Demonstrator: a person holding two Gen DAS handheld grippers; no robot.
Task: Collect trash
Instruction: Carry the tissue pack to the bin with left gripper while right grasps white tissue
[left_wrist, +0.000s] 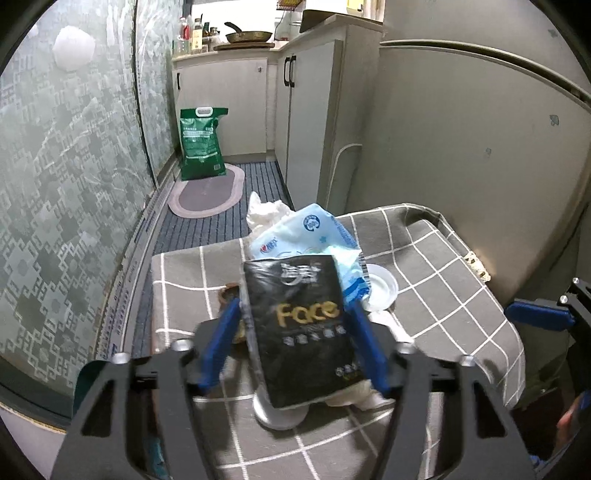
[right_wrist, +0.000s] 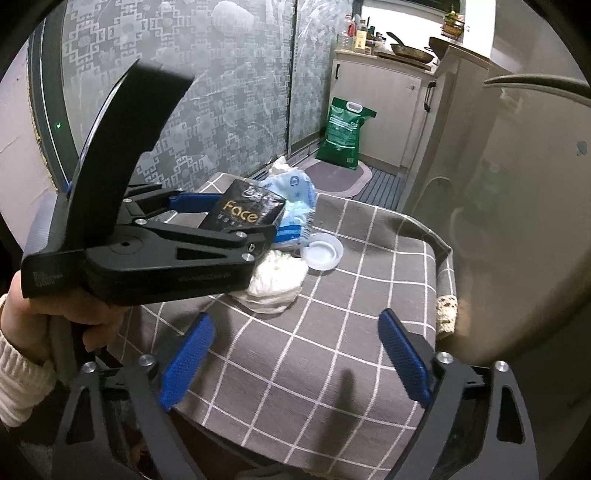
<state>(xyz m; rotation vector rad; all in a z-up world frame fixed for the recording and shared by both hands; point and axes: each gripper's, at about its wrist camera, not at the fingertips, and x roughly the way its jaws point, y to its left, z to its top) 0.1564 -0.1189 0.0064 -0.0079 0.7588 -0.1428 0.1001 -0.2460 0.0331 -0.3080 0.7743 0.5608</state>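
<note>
My left gripper (left_wrist: 293, 314) is shut on a black "Face" tissue packet (left_wrist: 301, 332) and holds it above the table; it also shows in the right wrist view (right_wrist: 245, 212). Behind it lie a light blue wrapper (left_wrist: 306, 232), crumpled white tissue (left_wrist: 264, 210) and a clear plastic lid (left_wrist: 382, 286). A white crumpled wad (right_wrist: 277, 275) lies under the left gripper (right_wrist: 258, 225), next to the lid (right_wrist: 322, 251) and the blue wrapper (right_wrist: 295, 206). My right gripper (right_wrist: 295, 350) is open and empty above the grey checked tablecloth (right_wrist: 325, 350).
The tablecloth (left_wrist: 436, 266) covers a small table against a rounded beige appliance (left_wrist: 480, 147). A green bag (left_wrist: 201, 144) stands on a mat at the far floor by cabinets (left_wrist: 306, 122). A patterned glass door (left_wrist: 74, 166) runs along the left.
</note>
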